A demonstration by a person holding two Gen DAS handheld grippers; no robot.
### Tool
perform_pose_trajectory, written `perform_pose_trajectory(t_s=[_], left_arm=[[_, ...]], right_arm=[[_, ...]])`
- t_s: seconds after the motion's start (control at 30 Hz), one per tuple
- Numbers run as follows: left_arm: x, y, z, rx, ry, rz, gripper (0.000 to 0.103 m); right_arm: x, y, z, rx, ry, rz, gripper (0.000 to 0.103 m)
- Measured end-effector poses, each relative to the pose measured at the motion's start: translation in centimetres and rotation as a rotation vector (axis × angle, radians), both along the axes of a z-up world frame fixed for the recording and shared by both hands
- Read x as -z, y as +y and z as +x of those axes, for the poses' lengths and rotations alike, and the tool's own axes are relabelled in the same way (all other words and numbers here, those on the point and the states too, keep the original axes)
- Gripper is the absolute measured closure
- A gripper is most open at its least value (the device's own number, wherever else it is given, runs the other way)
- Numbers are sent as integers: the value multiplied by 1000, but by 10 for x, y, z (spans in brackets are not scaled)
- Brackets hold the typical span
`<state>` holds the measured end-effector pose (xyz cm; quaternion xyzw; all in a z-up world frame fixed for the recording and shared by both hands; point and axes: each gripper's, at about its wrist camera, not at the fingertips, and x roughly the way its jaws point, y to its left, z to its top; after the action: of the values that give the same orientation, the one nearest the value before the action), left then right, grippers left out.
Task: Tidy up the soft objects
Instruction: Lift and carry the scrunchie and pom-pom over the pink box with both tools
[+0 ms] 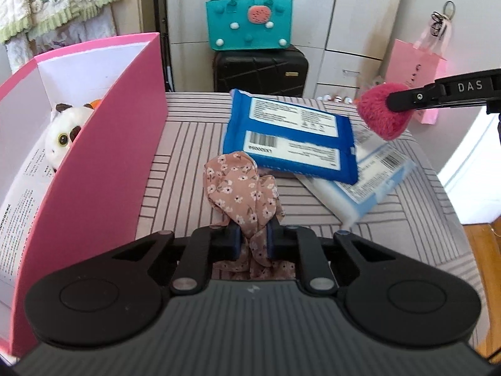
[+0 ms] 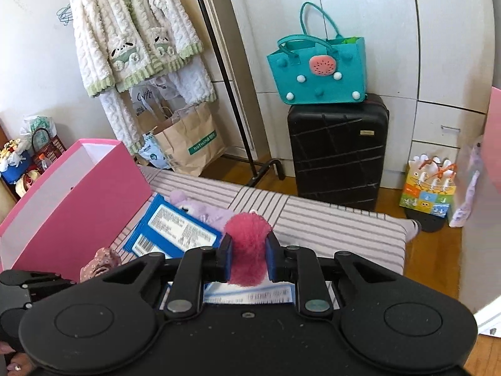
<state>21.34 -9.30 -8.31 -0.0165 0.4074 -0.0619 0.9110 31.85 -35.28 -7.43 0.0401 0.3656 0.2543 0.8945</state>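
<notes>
Left gripper [image 1: 253, 239] has its fingers clamped on a pink floral scrunchie [image 1: 242, 192], bunched fabric rising between the pads just above the striped worktop [image 1: 188, 144]. Right gripper [image 2: 248, 255] fingers pinch a fuzzy pink pompom [image 2: 247, 235], lifted off the worktop, above the wipes. Blue wipes pack [image 1: 291, 136] lies overlapping a white-and-light-blue pack [image 1: 369, 181]. Open pink box [image 1: 103, 144] stands at the left with a plush toy [image 1: 64, 134] inside. A purple plush [image 2: 203, 208] lies behind the blue pack.
</notes>
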Motion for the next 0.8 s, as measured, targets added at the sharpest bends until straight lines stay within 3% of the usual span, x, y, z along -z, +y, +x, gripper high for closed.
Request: perform_pose_trajectory(t_s=[0.13, 0.8], left_arm=[[-6, 4, -7, 41, 29, -33, 89], [-46, 24, -60, 280, 132, -54, 89]], right_arm=[[-4, -3, -15, 10, 9, 6, 79], [-16, 22, -110, -86, 158, -2, 79]])
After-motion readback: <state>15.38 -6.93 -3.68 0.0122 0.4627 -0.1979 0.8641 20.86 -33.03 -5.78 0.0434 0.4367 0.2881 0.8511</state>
